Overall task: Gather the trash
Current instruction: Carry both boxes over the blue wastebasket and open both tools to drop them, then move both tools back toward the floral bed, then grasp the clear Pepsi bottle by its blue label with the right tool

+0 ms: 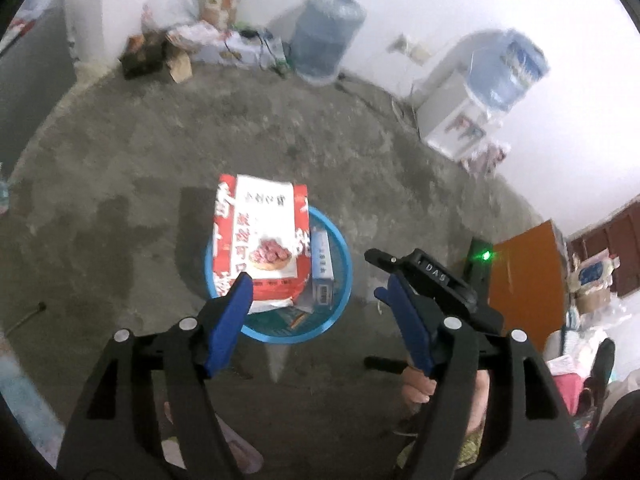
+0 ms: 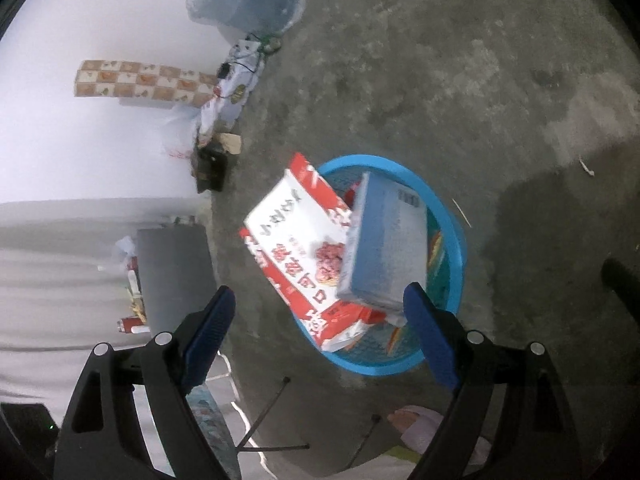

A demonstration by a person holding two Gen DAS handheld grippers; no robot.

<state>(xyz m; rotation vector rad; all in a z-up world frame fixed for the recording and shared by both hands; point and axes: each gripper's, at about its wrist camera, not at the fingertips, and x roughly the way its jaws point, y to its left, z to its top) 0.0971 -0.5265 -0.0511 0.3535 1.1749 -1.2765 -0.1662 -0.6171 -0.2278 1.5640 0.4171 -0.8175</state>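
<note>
A round blue basket [image 1: 347, 270] [image 2: 456, 240] stands on the concrete floor. A red and white food bag [image 1: 264, 236] [image 2: 292, 232] lies across it and sticks out over the rim. A light blue box [image 1: 322, 264] [image 2: 388, 240] rests tilted against the bag inside the basket, blurred in the right wrist view. My left gripper [image 1: 312, 286] hovers over the basket's near side, open, with nothing pressed between its blue pads. My right gripper [image 2: 320, 290] is also open above the basket, its pads clear of bag and box. Its black housing [image 1: 432, 280] shows to the right in the left wrist view.
Along the far wall stand a large water jug [image 1: 328, 32], a water dispenser [image 1: 460, 120] and piled boxes and bags [image 1: 180, 48]. An orange-brown panel [image 1: 528, 280] is at the right. A grey cylinder [image 2: 172, 272] and thin black ties [image 2: 272, 404] lie near the basket.
</note>
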